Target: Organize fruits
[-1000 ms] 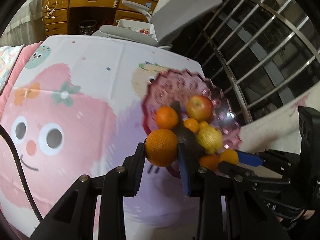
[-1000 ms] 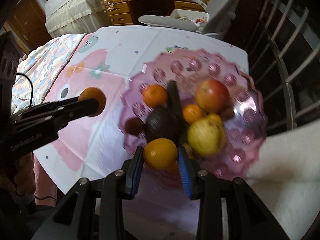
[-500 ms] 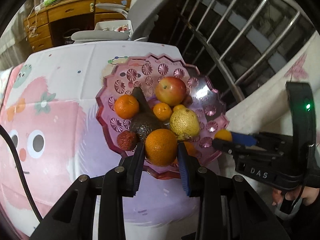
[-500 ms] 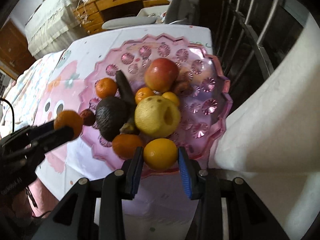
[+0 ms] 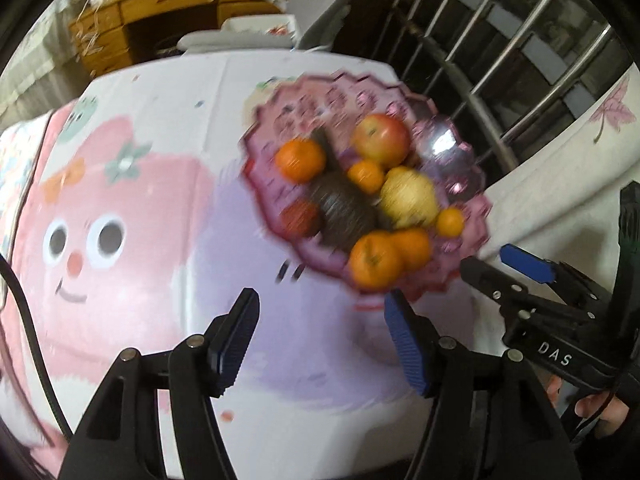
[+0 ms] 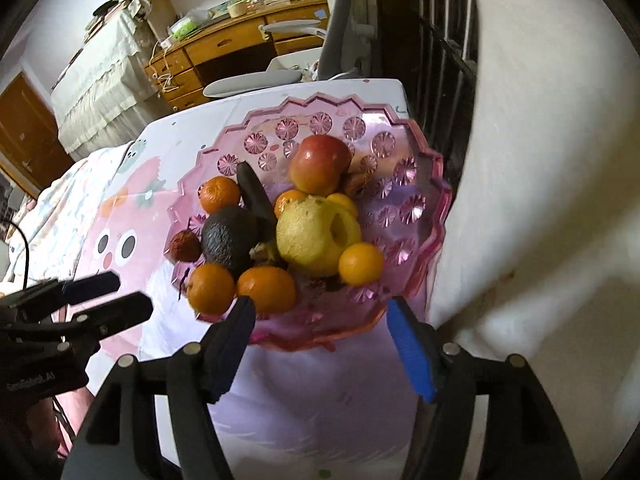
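Left tool (image 5: 320, 336), seen from its own wrist camera, stands wide and holds nothing, hovering over the cartoon-printed cloth of the counter (image 5: 160, 208) just short of the pink scalloped glass dish (image 5: 460, 152). All fruit in sight lies in that dish: a red apple (image 5: 381, 138), a pale yellow quince-like fruit (image 5: 408, 197), a dark avocado (image 5: 344, 216) and several oranges, the nearest orange (image 5: 376, 260) at the rim facing the tool. This view is blurred. The right tool (image 5: 508, 264) appears at the right, also parted and empty.

Right wrist view, sharper: the right tool (image 6: 320, 340) spreads wide and empty above the dish's near rim (image 6: 332, 336); a small orange (image 6: 361, 263) rests beside the yellow fruit (image 6: 316, 236), two larger oranges (image 6: 266, 289) at the front edge. The left tool (image 6: 104, 296) hangs off the dish's left side.

Judgement: placement appears finished. Good practice now is to lift both tools straight clear, fingers spread, avoiding the rim-side oranges, which could roll off.
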